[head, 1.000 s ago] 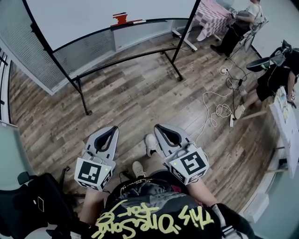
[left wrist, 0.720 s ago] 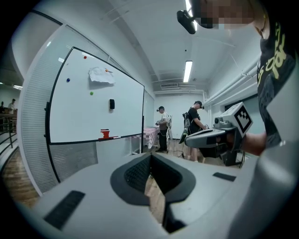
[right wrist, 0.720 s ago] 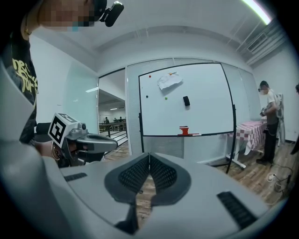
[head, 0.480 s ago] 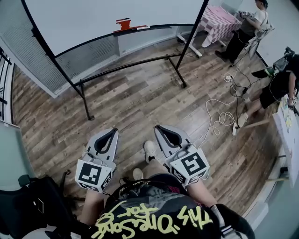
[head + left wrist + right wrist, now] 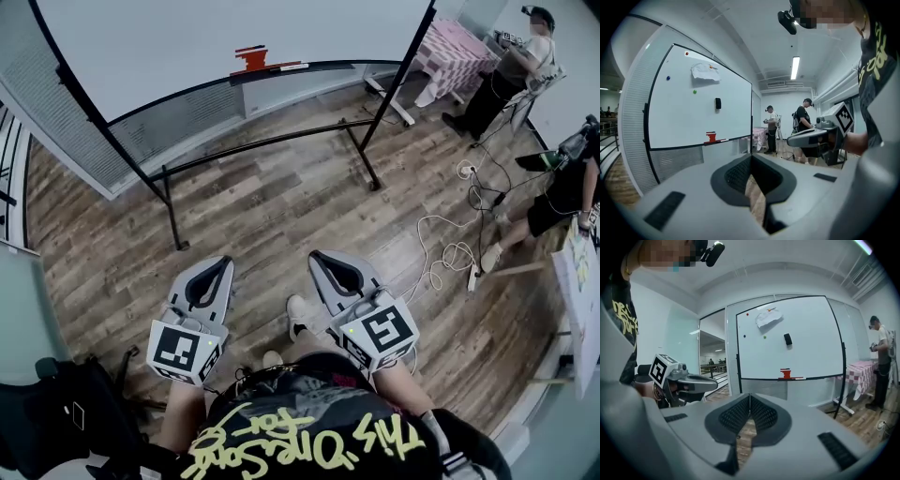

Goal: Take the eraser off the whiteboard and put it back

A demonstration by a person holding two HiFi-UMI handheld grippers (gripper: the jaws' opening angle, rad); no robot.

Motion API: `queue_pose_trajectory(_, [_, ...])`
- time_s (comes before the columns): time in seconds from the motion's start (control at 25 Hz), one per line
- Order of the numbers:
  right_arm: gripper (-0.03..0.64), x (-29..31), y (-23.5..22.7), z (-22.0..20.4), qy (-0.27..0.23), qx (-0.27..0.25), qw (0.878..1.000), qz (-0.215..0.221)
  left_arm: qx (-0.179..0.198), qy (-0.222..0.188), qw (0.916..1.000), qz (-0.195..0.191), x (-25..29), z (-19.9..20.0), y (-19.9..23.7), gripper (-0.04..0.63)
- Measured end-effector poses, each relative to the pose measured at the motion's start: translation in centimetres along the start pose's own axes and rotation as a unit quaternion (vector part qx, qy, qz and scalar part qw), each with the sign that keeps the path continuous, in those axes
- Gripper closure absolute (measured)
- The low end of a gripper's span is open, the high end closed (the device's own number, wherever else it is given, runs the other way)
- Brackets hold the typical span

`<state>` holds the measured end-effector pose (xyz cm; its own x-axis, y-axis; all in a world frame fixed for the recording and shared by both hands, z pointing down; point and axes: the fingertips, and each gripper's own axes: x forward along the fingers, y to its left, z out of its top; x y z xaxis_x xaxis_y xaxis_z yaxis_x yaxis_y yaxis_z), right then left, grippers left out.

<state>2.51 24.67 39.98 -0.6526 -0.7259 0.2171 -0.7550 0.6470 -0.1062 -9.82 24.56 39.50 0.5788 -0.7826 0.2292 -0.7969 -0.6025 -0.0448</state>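
Note:
A black eraser (image 5: 718, 103) (image 5: 787, 339) sticks to the whiteboard (image 5: 693, 122) (image 5: 806, 352) at about mid-height, some way ahead of both grippers. In the head view only the board's lower part (image 5: 187, 37) and its tray (image 5: 309, 66) show, with a red object (image 5: 251, 59) on the tray. My left gripper (image 5: 228, 260) (image 5: 751, 156) and right gripper (image 5: 314, 255) (image 5: 750, 394) are held side by side over the wooden floor and point at the board. Both are shut with nothing between the jaws.
The whiteboard stand's black legs (image 5: 173, 225) (image 5: 370, 173) reach out over the floor ahead. White cables (image 5: 450, 253) lie to the right near standing people (image 5: 511, 75). A table with a checked cloth (image 5: 459, 52) stands at far right. A crumpled paper (image 5: 704, 71) and magnets are on the board.
Both grippers have moved forward towards the whiteboard with the person's steps. The stand now sits a little lower and further right in the head view. The jaws have stayed shut.

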Motion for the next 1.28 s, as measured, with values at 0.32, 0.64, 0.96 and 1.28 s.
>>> queue_pose_trajectory(0.32, [0.607,2.7,-3.4,1.3,0.003,-0.003,1.0,0.019,0.001,0.0,0.9999,0.016,3.5,1.5,2.1,0.588])
queue_pose_trajectory(0.64, [0.607,4.9,-6.2,2.6,-0.004,-0.012,0.999,0.041,-0.008,-0.006,0.9995,0.031,6.7,2.5,3.1,0.588])
queue_pose_trajectory(0.96, [0.607,5.5,-9.9,2.6,0.0,-0.012,0.998,0.054,-0.005,-0.01,0.9987,0.049,9.9,3.6,3.1,0.588])
queue_pose_trajectory(1.28, [0.607,6.2,-10.8,2.6,0.0,-0.011,0.998,0.066,-0.007,-0.006,0.9979,0.064,10.4,3.6,3.1,0.588])
